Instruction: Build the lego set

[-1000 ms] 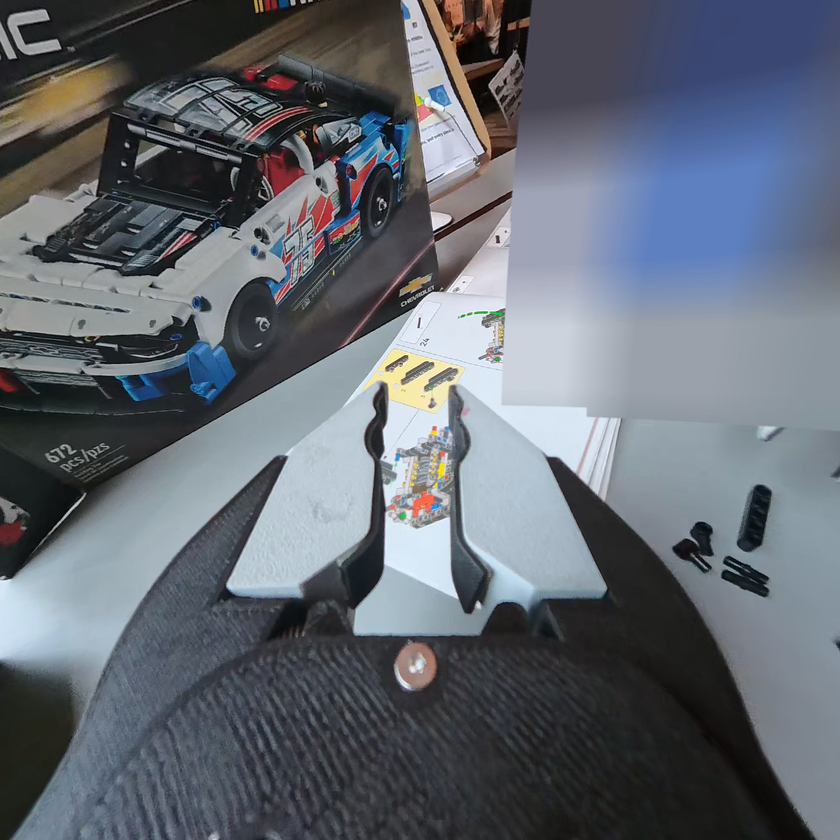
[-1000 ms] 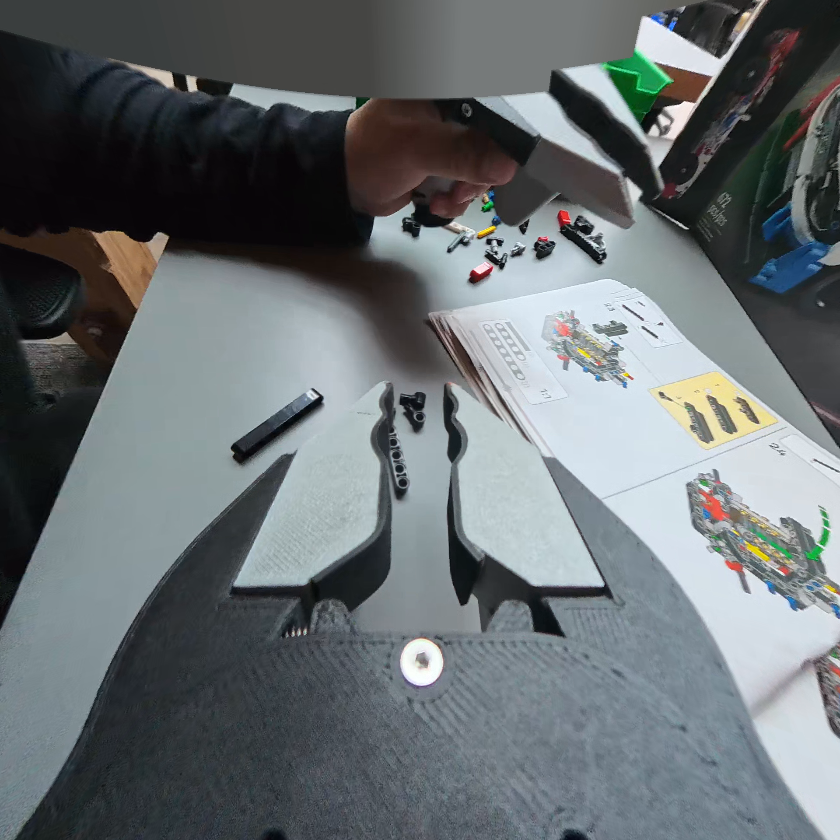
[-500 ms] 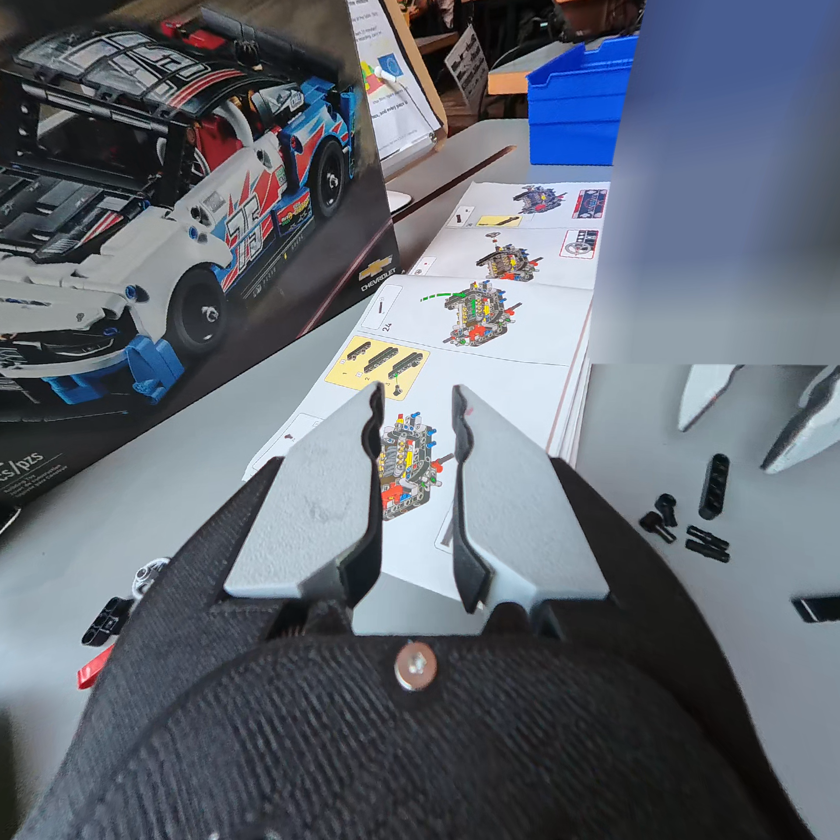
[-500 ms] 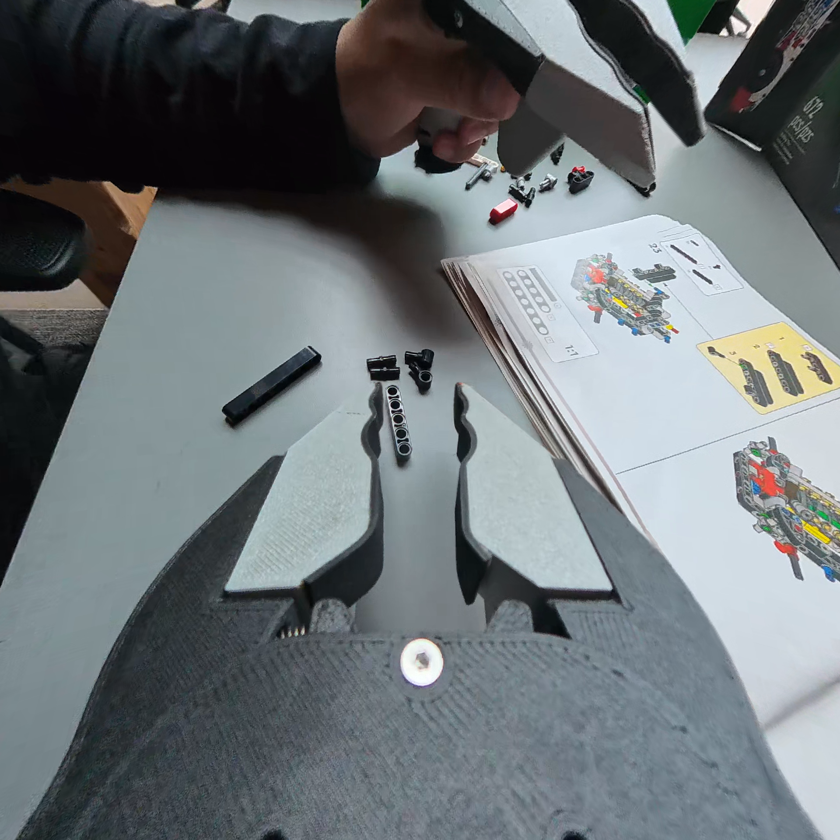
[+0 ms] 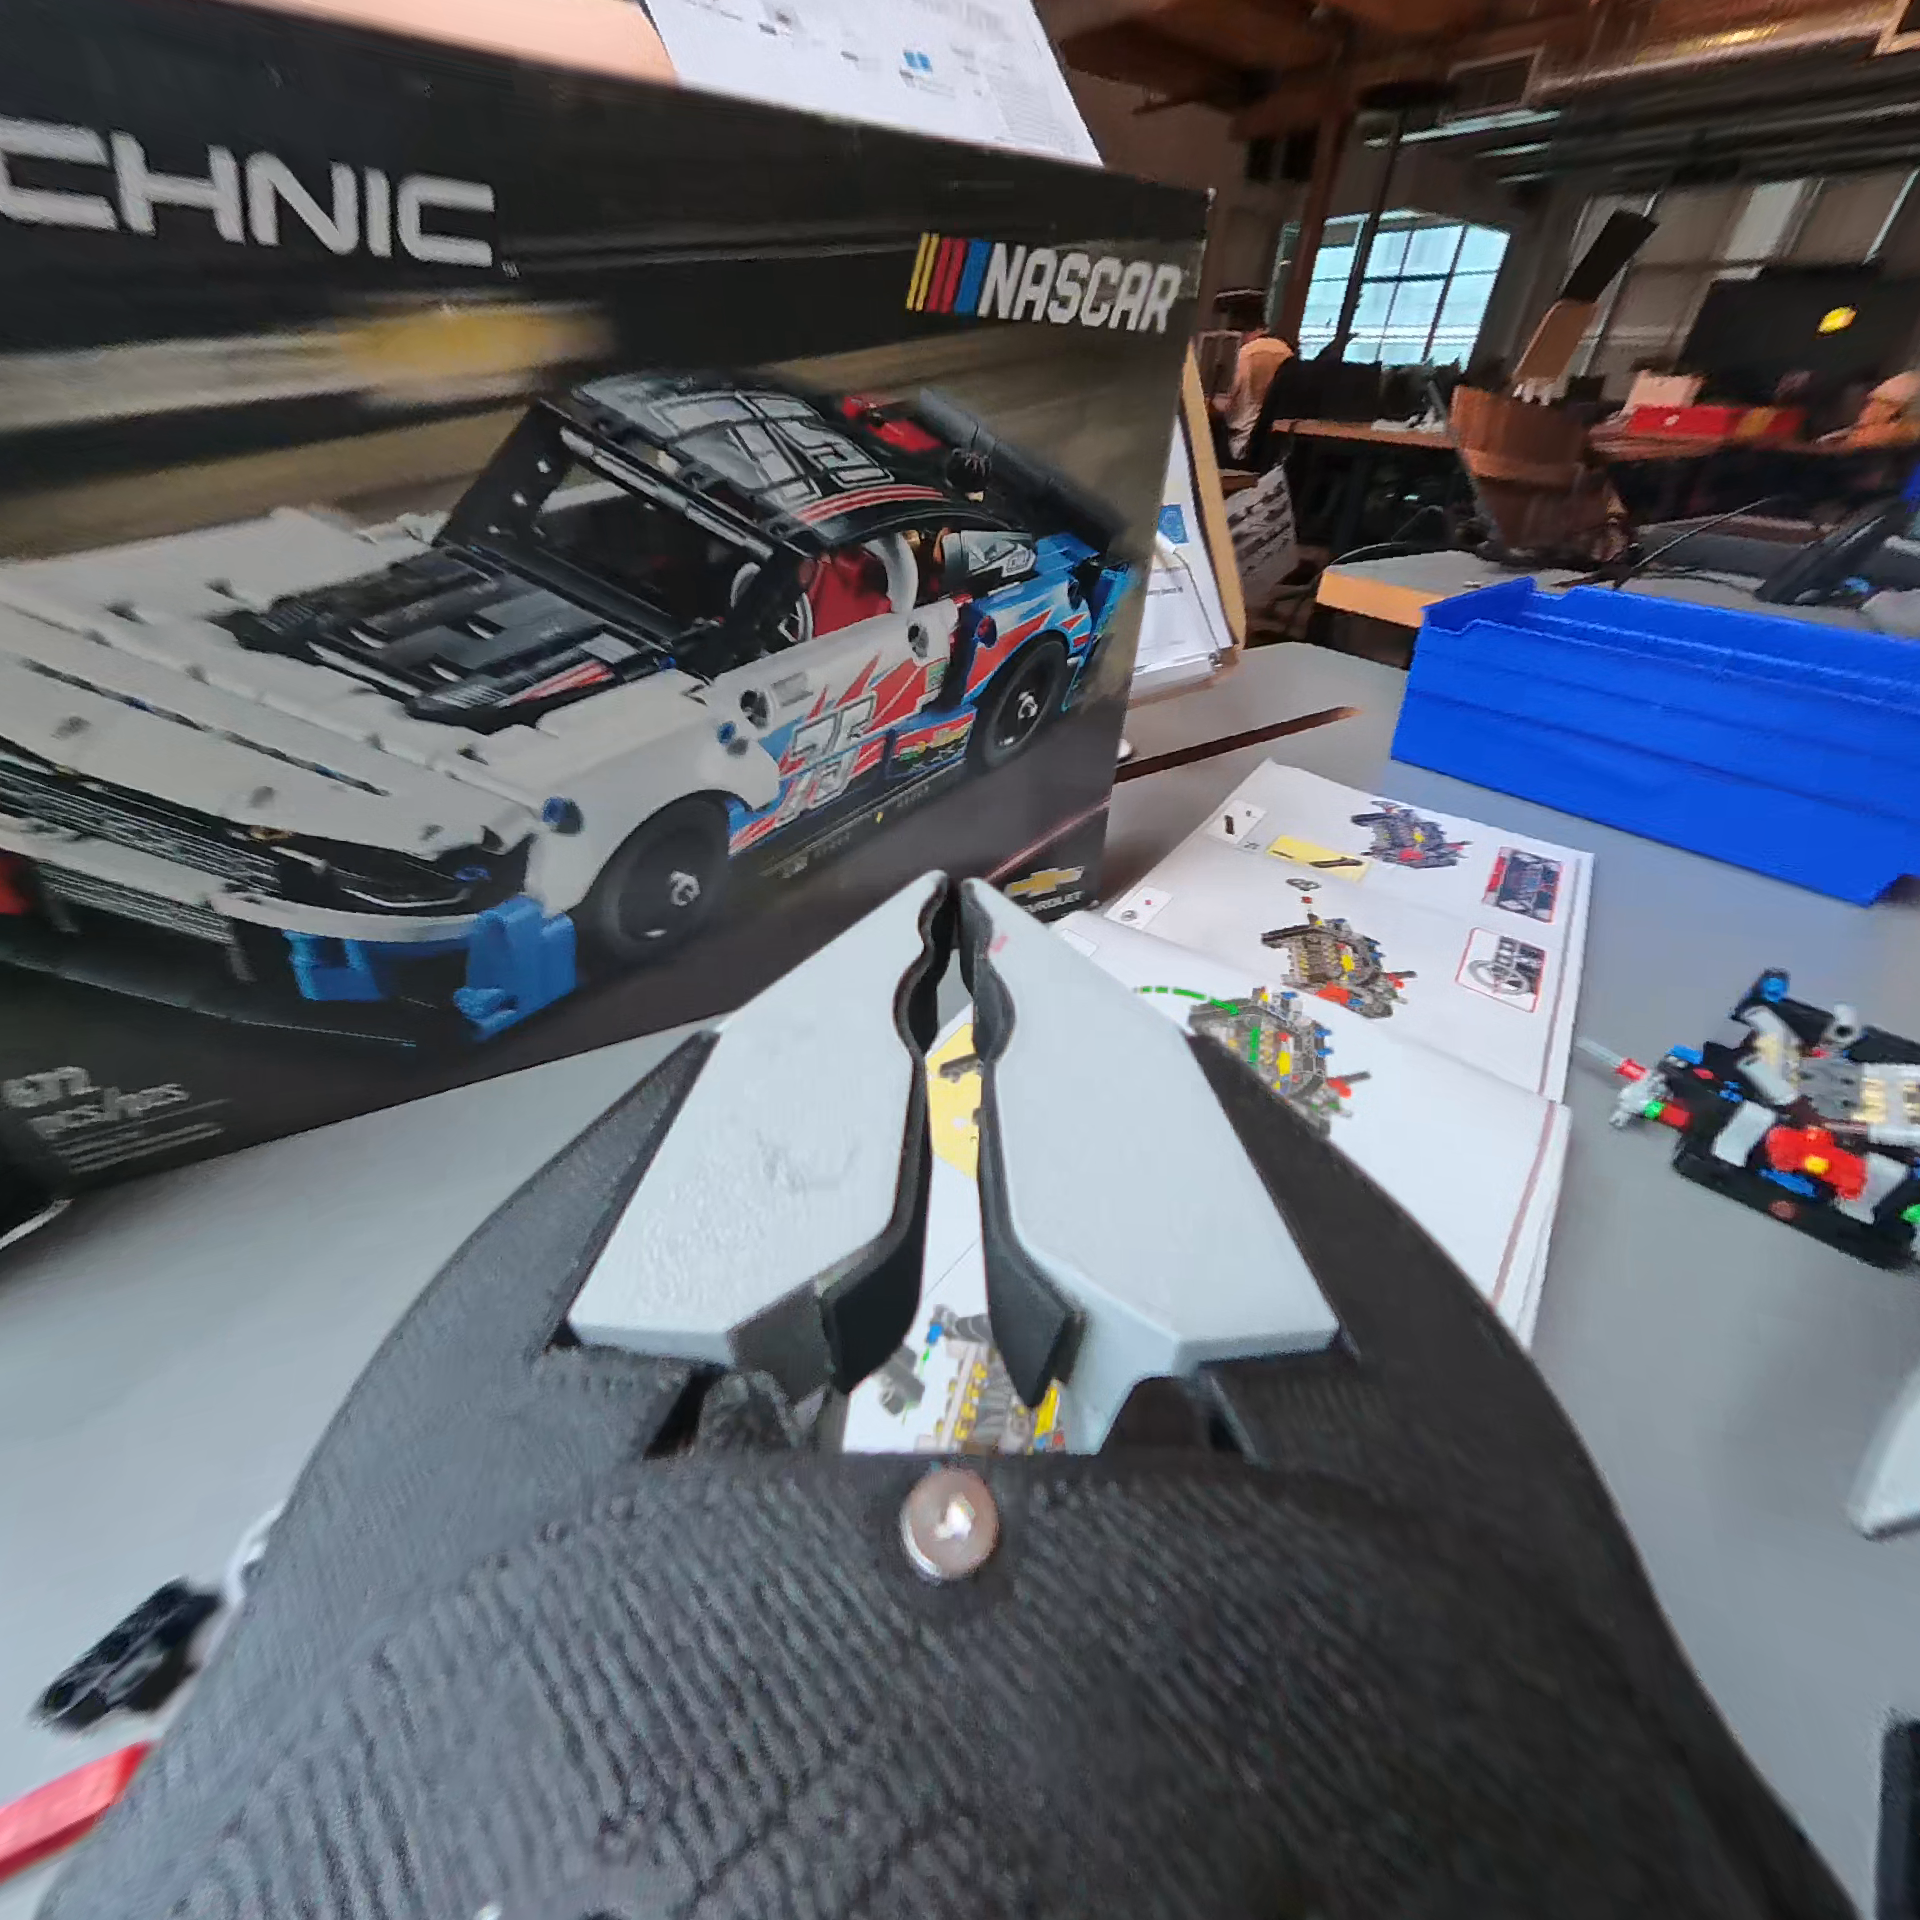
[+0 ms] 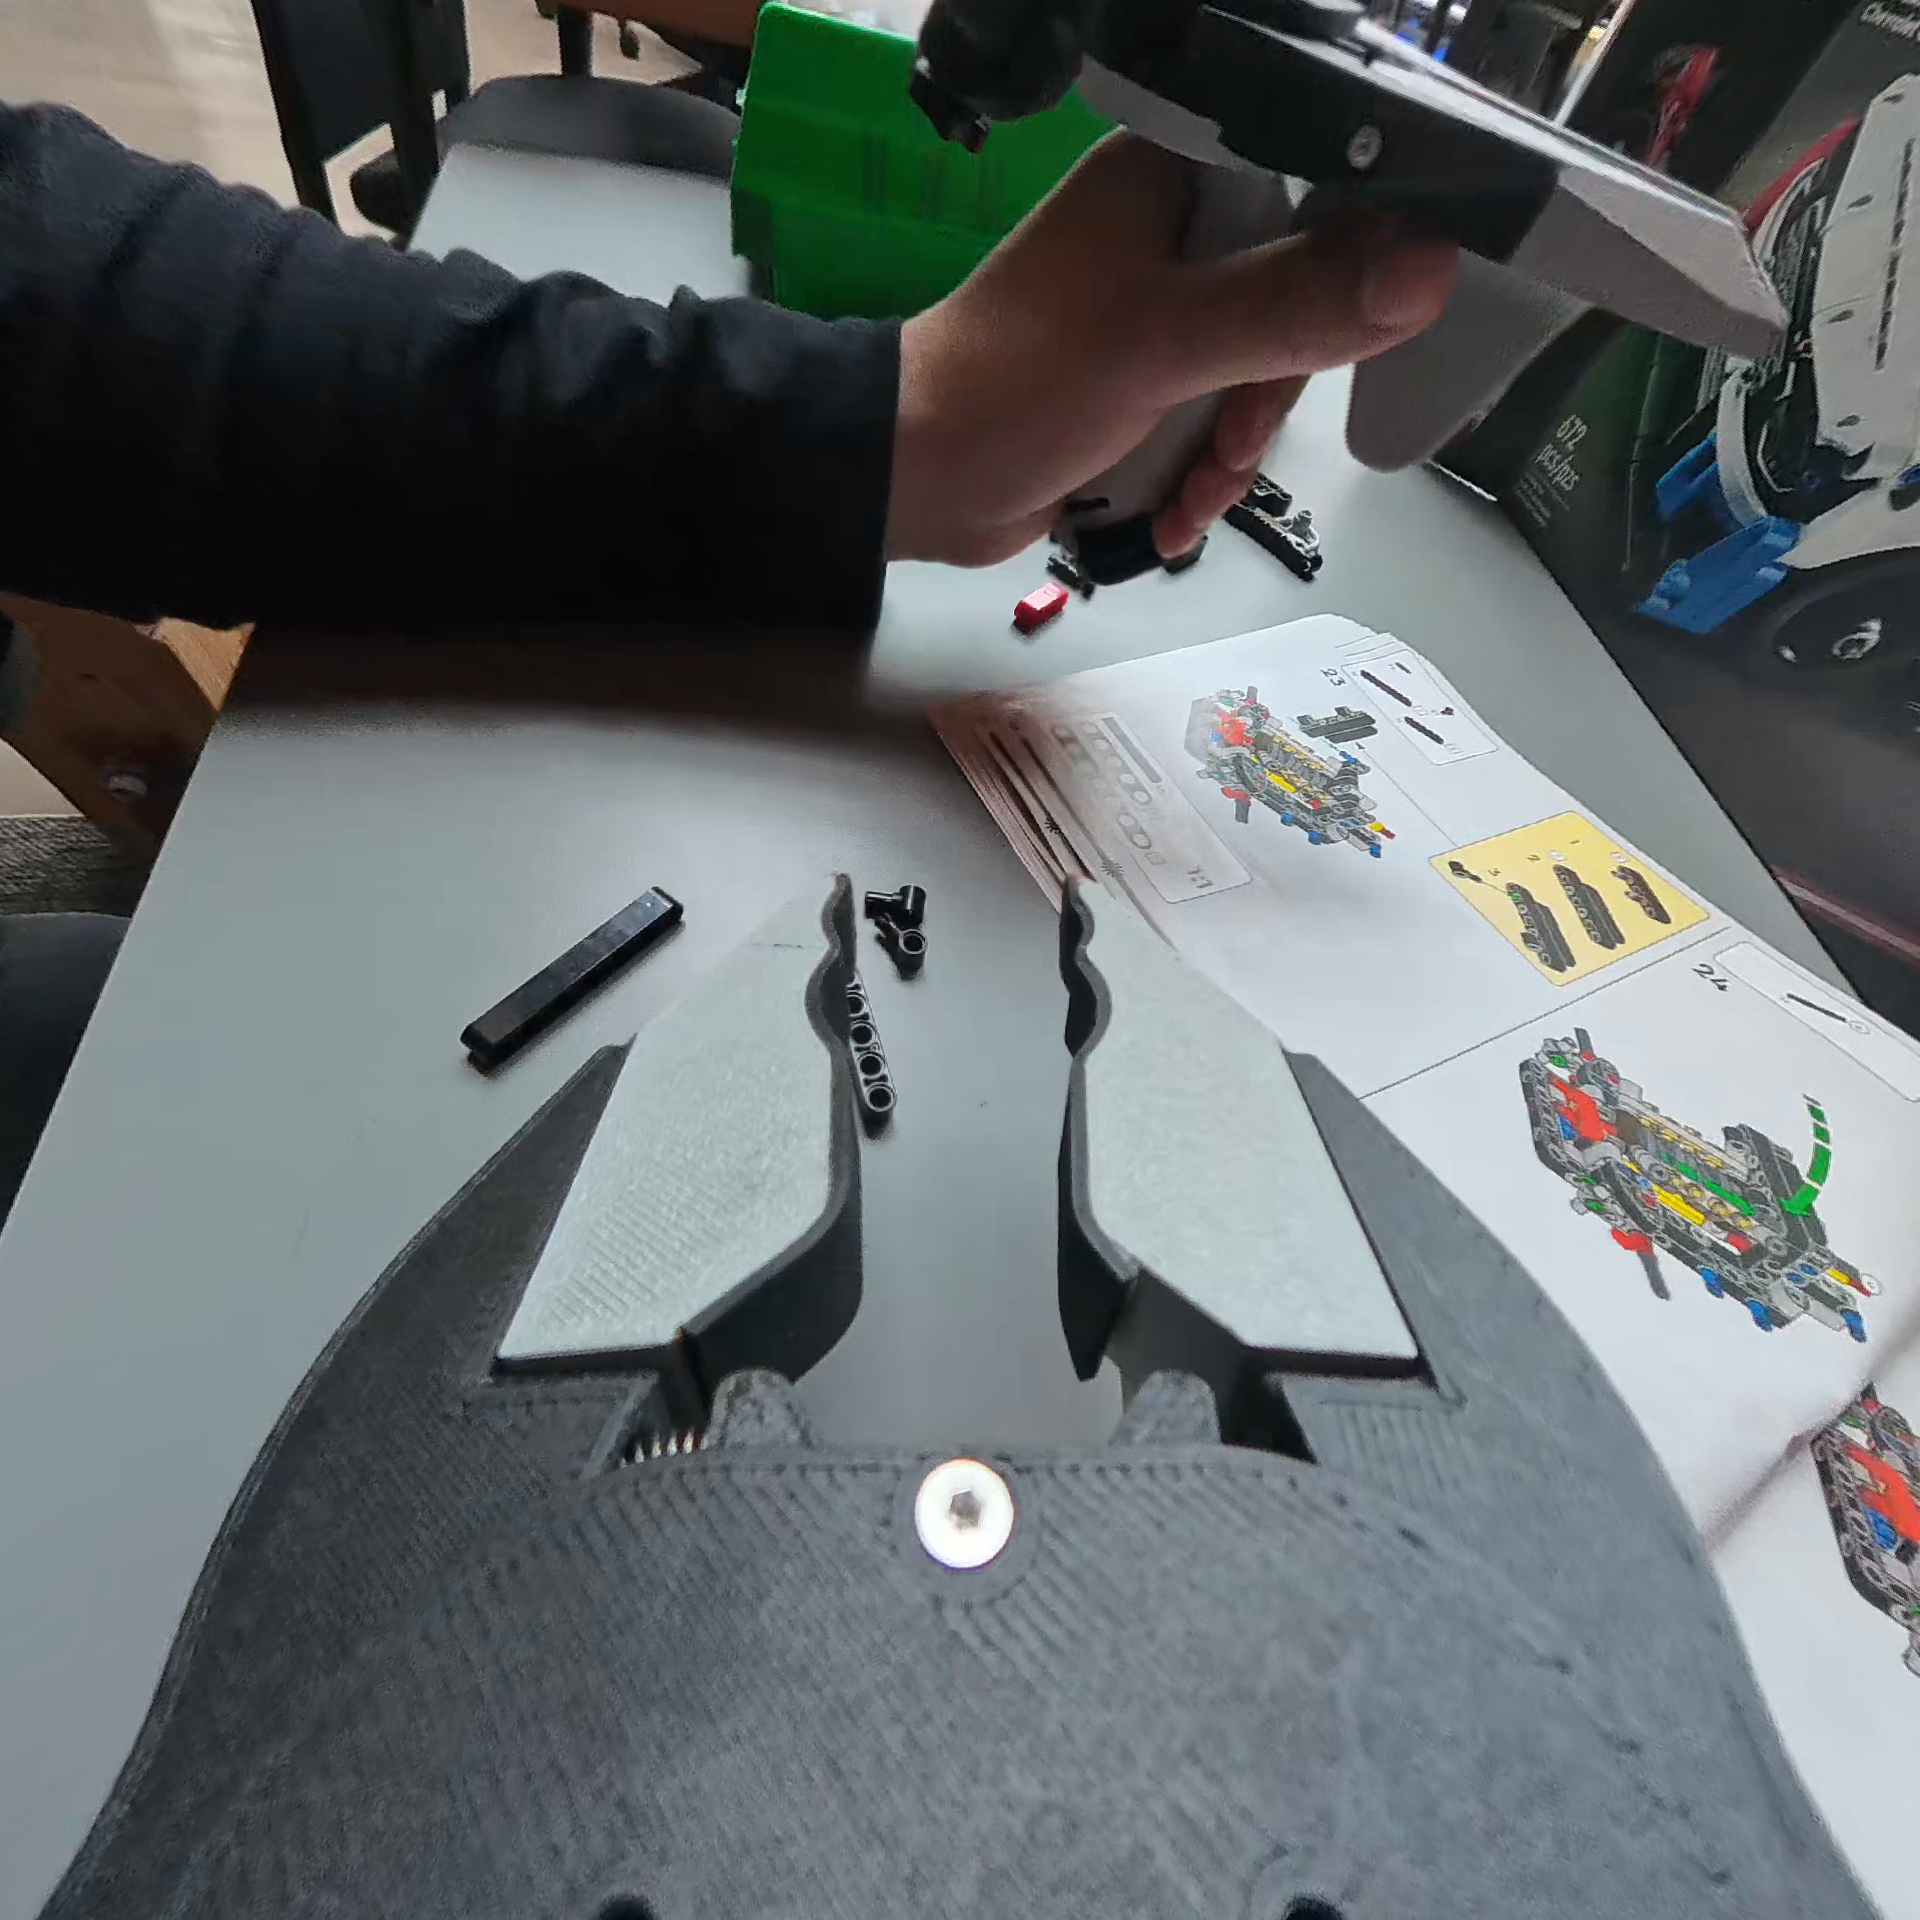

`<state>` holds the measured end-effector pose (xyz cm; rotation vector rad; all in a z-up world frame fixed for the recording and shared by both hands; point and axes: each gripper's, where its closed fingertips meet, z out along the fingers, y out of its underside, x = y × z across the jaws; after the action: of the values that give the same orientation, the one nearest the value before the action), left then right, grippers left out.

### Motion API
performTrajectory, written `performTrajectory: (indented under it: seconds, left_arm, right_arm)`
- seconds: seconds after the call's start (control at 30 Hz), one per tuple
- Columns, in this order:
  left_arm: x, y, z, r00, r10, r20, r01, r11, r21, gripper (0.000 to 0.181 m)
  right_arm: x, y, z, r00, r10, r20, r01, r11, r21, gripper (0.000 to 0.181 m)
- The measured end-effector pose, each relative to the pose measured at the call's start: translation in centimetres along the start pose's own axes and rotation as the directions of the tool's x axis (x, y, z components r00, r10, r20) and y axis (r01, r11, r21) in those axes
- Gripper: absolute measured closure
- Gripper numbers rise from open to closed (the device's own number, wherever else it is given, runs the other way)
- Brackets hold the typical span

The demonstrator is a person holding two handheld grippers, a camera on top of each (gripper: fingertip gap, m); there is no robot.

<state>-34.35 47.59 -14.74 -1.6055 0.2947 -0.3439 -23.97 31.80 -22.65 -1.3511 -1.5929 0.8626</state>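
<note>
My left gripper (image 5: 954, 896) is shut and empty, held in the air above the open instruction booklet (image 5: 1392, 935). A partly built lego assembly (image 5: 1808, 1122) lies on the grey table to its right. My right gripper (image 6: 956, 902) is open and low over the table. A short black beam with holes (image 6: 871, 1055) lies between its fingers, close to the left finger. Small black pins (image 6: 902, 920) lie just beyond the beam. A long black flat piece (image 6: 571, 977) lies to the left. The left gripper (image 6: 1756, 312) also shows at the top of the right wrist view, held by a hand.
The lego set box (image 5: 540, 582) stands upright behind the booklet (image 6: 1351, 935). A blue bin (image 5: 1662, 727) is at the back right. A green bin (image 6: 862, 208) stands at the far end. A red piece (image 6: 1041, 606) and several loose black parts lie under the hand. The grippers' ends are close to 20 centimetres from one another. To reach the long black flat piece (image 6: 571, 977) in a straight line is about 7 centimetres for my right fingers, about 30 centimetres for my left. The partly built lego assembly (image 5: 1808, 1122) is closer to my right gripper, around 20 centimetres from its tips; the left tips are 30 centimetres off.
My left gripper has lifted and tilted up and its fingers have closed. My right gripper has opened wider and come lower, with the black beam now beside its left finger.
</note>
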Motion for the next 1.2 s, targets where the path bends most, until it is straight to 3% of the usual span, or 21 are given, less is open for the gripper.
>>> performTrajectory:
  seconds: [0.07, 0.17, 0.3, 0.43, 0.57, 0.7, 0.8, 0.9, 1.07, 1.2]
  left_arm:
    - [0.5, 0.7, 0.7, 0.998, -0.027, -0.05, 0.026, 1.0, -0.016, 0.181]
    - [1.2, 2.1, 0.8, 0.996, 0.06, -0.071, -0.067, 0.994, -0.088, 0.181]
    - [2.7, 2.7, 0.9, 0.989, 0.091, -0.113, -0.104, 0.988, -0.114, 0.181]
    - [2.4, 3.6, 1.2, 0.983, 0.171, -0.073, -0.18, 0.972, -0.149, 0.176]
    - [2.3, 4.0, 1.5, 0.988, 0.135, -0.077, -0.146, 0.976, -0.159, 0.175]
    - [2.3, 4.1, 1.6, 0.988, 0.131, -0.083, -0.143, 0.977, -0.158, 0.176]
    - [2.7, 4.3, 1.7, 0.986, 0.13, -0.103, -0.145, 0.976, -0.164, 0.176]
    - [3.1, 4.5, 1.7, 0.983, 0.142, -0.115, -0.16, 0.972, -0.169, 0.176]
    - [2.5, 4.2, 1.5, 0.978, 0.193, -0.083, -0.206, 0.96, -0.19, 0.176]
    - [1.2, 3.3, 1.0, 0.982, 0.189, -0.021, -0.19, 0.965, -0.179, 0.179]
  right_arm:
    - [-0.1, 0.2, 0.3, 1.0, -0.018, -0.004, 0.018, 1.0, -0.012, 0.146]
    - [0.1, -0.9, 1.3, 0.999, -0.026, -0.027, 0.026, 1.0, 0.013, 0.149]
    - [-1.4, -2.7, 2.8, 0.998, 0.015, 0.066, -0.019, 0.998, 0.057, 0.148]
    - [-1.6, -1.4, 2.4, 0.998, -0.051, 0.046, 0.05, 0.999, 0.011, 0.163]
    - [-1.5, -0.7, 1.7, 0.997, -0.051, 0.057, 0.052, 0.999, -0.009, 0.174]
    - [-1.8, -1.0, 1.1, 0.996, -0.057, 0.066, 0.057, 0.998, 0.001, 0.167]
    - [-1.2, -1.9, -0.4, 0.995, -0.09, 0.043, 0.089, 0.996, 0.021, 0.164]
    - [1.5, -2.1, -4.0, 0.996, -0.059, -0.064, 0.061, 0.998, 0.031, 0.155]
    - [2.4, 2.1, -9.9, 0.991, 0.131, -0.039, -0.135, 0.982, -0.129, 0.15]
    - [0.5, 2.8, -9.7, 0.982, 0.17, -0.081, -0.181, 0.972, -0.153, 0.153]
